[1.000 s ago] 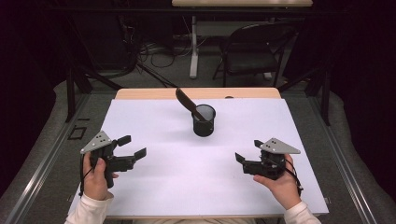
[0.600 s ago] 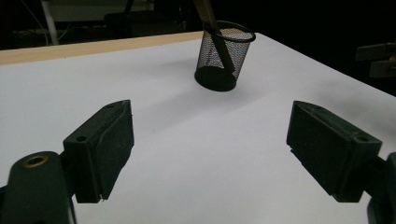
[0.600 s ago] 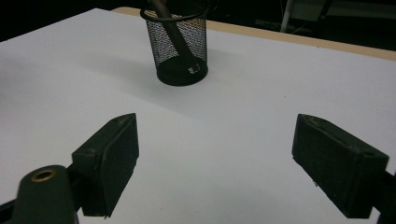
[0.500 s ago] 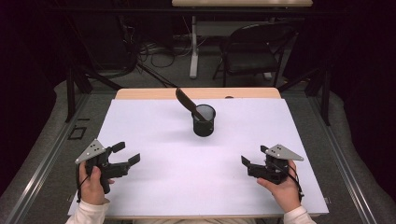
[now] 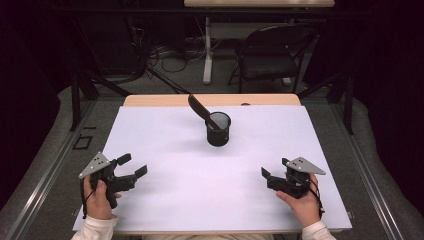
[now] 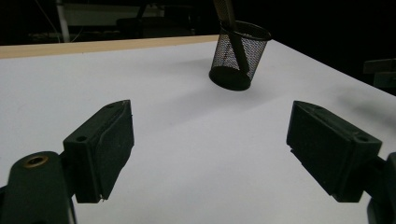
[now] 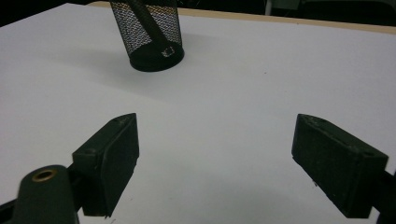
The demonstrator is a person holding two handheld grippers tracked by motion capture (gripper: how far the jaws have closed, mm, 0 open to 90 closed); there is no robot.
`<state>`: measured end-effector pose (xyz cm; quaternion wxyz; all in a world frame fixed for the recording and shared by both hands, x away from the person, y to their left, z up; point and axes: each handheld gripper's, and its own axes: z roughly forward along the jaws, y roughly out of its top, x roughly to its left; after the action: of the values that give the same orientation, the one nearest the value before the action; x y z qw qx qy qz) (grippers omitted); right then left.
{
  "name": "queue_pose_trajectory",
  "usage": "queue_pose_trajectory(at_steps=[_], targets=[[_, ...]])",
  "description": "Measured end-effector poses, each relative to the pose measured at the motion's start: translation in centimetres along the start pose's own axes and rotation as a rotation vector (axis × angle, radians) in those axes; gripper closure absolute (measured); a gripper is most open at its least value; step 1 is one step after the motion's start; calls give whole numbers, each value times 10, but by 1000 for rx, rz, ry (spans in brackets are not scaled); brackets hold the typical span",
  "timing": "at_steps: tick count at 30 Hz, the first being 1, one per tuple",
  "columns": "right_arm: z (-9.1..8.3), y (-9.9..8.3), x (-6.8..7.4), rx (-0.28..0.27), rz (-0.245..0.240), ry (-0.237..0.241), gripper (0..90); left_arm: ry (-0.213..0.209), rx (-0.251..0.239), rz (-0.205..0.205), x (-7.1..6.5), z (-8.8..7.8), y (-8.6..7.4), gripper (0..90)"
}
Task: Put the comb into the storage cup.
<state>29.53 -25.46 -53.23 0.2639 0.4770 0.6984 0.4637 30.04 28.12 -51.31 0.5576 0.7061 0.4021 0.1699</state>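
Note:
A black mesh cup (image 5: 218, 129) stands upright near the back middle of the white table (image 5: 165, 150), with a dark flat-bladed tool (image 5: 199, 107) leaning out of it to the left. The cup (image 6: 238, 56) also appears ahead in the left gripper view, and the cup (image 7: 150, 35) at upper left in the right gripper view. My left gripper (image 5: 132, 166) sits low at the front left, open, nothing between its jaws. Front right, my right gripper (image 5: 271, 172) is open too, its jaws wide over bare table. Both point inward towards the cup.
A wooden strip (image 5: 210, 100) edges the table's far side. Beyond it stand a folding chair (image 5: 272, 55) and cables on the floor. Metal rails (image 5: 45, 170) run along both sides of the table.
Both hands have sunk towards the table and drawn back towards the front edge. The jaws stay as wide as before. The cup and tool have not moved.

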Motion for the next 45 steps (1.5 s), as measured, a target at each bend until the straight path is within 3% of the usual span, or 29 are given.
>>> queue_pose_trajectory(at_steps=[24,45], targets=[[4,-8,-11,0,47,-34,150,21,8,-2,9,5,-10,153],[5,-10,-11,9,46,-32,151,20,14,-2,9,8,-11,153]])
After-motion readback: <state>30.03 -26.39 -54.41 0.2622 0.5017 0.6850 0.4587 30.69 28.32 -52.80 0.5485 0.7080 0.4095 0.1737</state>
